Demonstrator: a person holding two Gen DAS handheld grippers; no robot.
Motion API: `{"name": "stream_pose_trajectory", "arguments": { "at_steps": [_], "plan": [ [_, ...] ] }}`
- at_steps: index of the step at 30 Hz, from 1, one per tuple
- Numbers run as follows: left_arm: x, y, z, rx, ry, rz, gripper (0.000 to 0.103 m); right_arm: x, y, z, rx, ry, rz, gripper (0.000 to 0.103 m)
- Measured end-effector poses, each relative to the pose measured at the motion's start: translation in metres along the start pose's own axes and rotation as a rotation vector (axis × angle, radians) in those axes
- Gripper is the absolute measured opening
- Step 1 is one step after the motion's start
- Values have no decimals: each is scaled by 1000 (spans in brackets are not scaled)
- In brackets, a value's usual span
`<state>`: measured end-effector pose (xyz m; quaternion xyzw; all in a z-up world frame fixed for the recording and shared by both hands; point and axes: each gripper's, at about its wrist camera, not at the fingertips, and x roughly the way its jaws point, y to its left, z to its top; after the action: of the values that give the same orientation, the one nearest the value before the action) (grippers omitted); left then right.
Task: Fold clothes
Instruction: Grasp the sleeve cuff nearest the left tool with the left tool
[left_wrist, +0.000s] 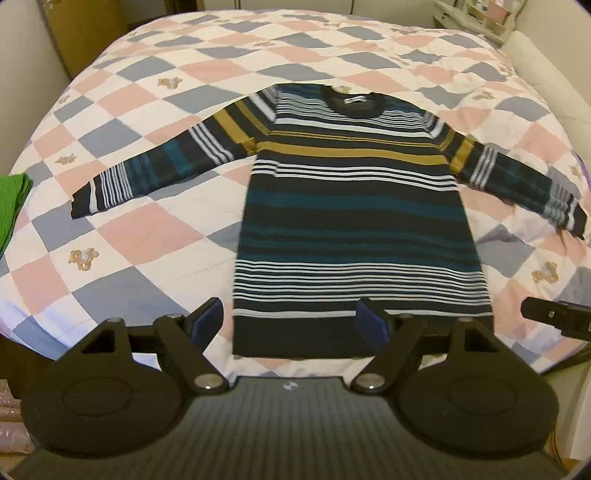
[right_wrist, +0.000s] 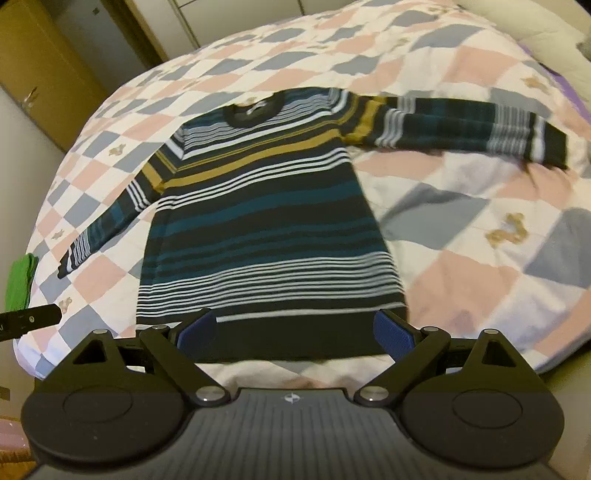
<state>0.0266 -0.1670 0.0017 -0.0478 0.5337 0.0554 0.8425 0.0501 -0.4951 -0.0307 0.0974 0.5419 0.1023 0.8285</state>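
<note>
Striped sweater (left_wrist: 354, 206) lies flat on quilted bed (left_wrist: 147, 229), both sleeves spread outward. Left tongs (left_wrist: 291, 321) and right tongs (right_wrist: 295, 332) gape wide above its hem, gripping nothing.

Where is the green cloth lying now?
The green cloth lies at the far left edge of both wrist views, on the checked quilt, just beyond the cuff of the striped sweater sleeve that reaches toward that side.

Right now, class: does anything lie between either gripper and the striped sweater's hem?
Nothing visible does. The striped sweater lies flat on the quilt; the left gripper and right gripper, both open and empty, hover over its hem. The green cloth lies apart, beyond one sleeve.
</note>
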Motion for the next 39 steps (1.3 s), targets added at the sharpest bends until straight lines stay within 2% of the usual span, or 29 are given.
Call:
{"name": "stream_pose_trajectory", "arguments": {
  "at_steps": [7,14,16,19,24,29,32,36,39],
  "plan": [
    [48,92,34,-121,38,-8,83,56,71,36,-119,38,66,83],
    [117,204,69,-266,107,-16,82,147,173,74,-300,77,120,76],
    [135,235,75,-324,105,-33,79,175,205,80,-367,96,119,73],
    [162,281,83,-431,86,-58,78,213,255,89,-462,127,134,70],
    [216,356,90,-697,71,-133,73,266,320,91,-628,131,164,69],
    [262,401,94,-837,71,-139,72,319,379,84,-857,94,162,67],
    [280,419,90,-900,65,-134,72,348,412,73,-1031,46,149,62],
    [298,431,87,-960,57,-130,73,380,445,59,-1223,-47,130,52],
    [310,435,91,-971,46,-131,75,400,462,51,-1309,-90,109,50]
  ]
}}
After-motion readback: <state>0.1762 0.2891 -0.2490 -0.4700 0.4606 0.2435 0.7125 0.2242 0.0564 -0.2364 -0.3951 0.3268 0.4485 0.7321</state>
